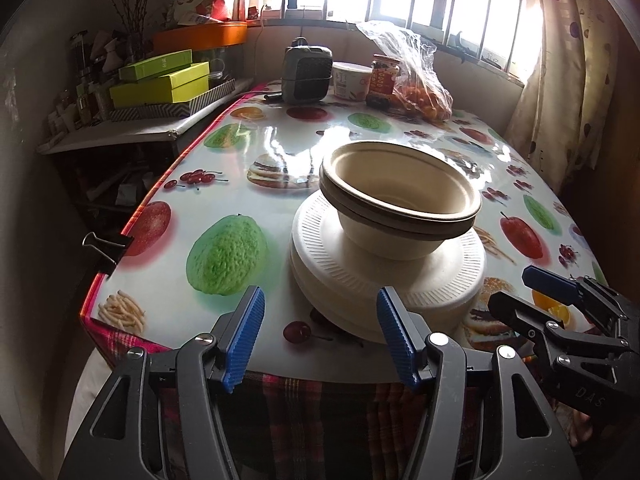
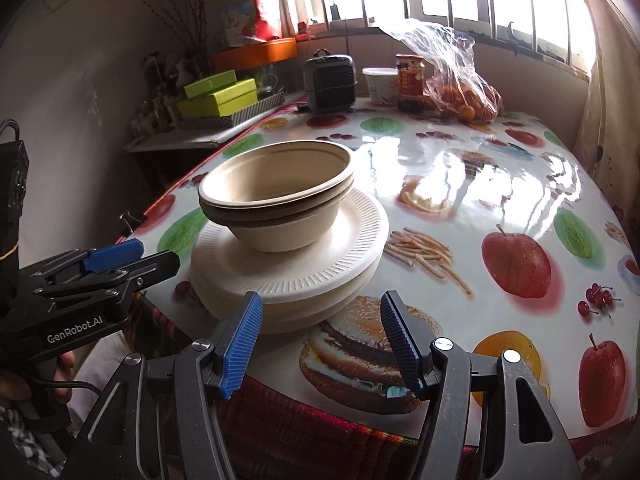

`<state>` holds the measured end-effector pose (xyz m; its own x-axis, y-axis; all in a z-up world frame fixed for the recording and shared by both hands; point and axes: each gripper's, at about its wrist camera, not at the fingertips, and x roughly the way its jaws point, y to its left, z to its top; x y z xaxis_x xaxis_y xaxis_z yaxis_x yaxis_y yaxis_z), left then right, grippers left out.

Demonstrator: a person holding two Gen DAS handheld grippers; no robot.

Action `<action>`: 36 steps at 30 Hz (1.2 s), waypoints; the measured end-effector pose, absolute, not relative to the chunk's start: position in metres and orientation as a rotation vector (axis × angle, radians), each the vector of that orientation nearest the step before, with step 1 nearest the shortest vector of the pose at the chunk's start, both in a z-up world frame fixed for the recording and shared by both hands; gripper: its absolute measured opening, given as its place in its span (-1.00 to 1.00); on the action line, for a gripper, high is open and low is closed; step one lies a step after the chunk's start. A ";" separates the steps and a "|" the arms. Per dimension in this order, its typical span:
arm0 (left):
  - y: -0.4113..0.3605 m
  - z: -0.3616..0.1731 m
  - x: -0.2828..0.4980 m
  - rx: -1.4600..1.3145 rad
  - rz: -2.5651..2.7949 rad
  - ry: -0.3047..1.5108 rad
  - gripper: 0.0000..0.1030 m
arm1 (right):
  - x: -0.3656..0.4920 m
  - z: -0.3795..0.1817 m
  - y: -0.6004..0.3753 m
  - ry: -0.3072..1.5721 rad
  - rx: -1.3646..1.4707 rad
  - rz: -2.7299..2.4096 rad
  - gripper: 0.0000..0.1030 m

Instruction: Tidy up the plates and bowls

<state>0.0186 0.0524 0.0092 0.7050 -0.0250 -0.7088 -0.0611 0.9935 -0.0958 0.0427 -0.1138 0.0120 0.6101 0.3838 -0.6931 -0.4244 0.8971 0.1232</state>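
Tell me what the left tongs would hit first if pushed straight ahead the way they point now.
Probably the stack of white plates: its near rim sits just ahead of the open left tongs, closer to the right-hand finger. The nested bowls stand on top, farther back. Depth is uncertain, so the tongs might pass beside the rim.

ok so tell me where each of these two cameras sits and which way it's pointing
Left wrist: rides on the left gripper at the table's near edge, facing the window across the stacked bowls and plates; its own open blue fingers show, with the right gripper at right.
Right wrist: rides on the right gripper, further right, same heading; its open fingers show, with the left gripper at left.
Shared: bowls, plates, bag of oranges, grey fan heater.
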 end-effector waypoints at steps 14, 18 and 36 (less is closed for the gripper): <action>0.039 0.011 0.014 -0.084 0.015 0.771 0.15 | 0.036 0.011 -0.115 0.780 -0.027 0.445 0.41; 0.038 0.011 0.016 -0.080 0.021 0.772 0.15 | 0.036 0.011 -0.115 0.777 -0.019 0.436 0.44; 0.039 0.006 0.022 -0.072 0.037 0.784 0.15 | 0.041 0.008 -0.113 0.788 -0.014 0.437 0.46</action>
